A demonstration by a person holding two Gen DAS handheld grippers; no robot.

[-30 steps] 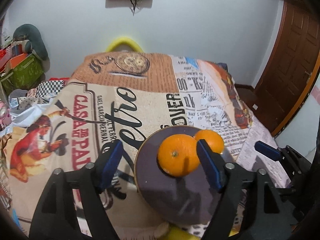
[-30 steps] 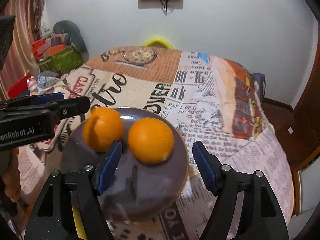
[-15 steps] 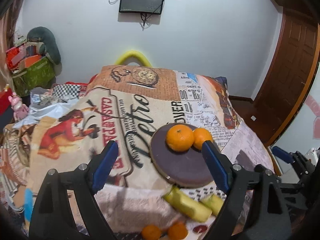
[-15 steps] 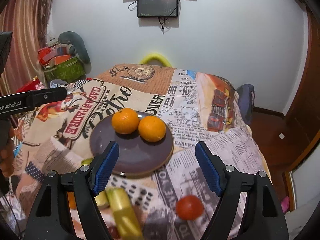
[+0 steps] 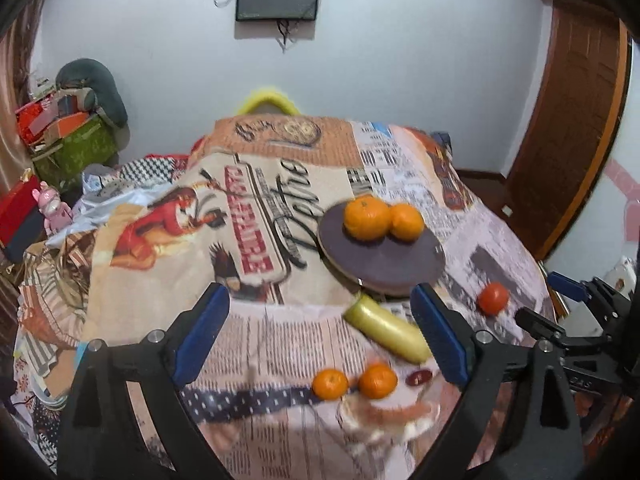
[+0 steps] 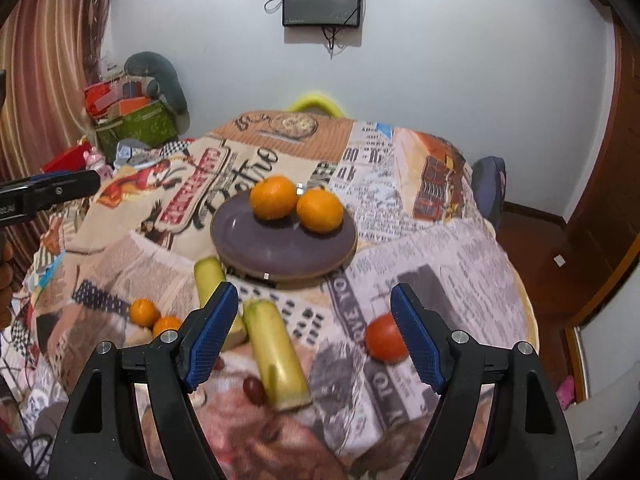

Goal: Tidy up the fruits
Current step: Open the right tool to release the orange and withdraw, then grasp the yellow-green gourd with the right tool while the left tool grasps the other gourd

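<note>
Two round oranges (image 6: 296,204) sit touching on dark purple round plate (image 6: 280,252), placed. Left gripper (image 5: 320,334) opening, empty; right gripper (image 6: 314,334) spread, empty. Off plate: red tomato (image 6: 382,338), two small mandarins (image 6: 154,318), yellow-green pieces (image 6: 276,356), possibly banana.

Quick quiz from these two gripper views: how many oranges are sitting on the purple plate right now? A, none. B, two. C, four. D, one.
B: the purple plate carries two oranges side by side, one and the other, while the smaller oranges, the tomato and the yellow-green pieces lie off it on the cloth.
</note>
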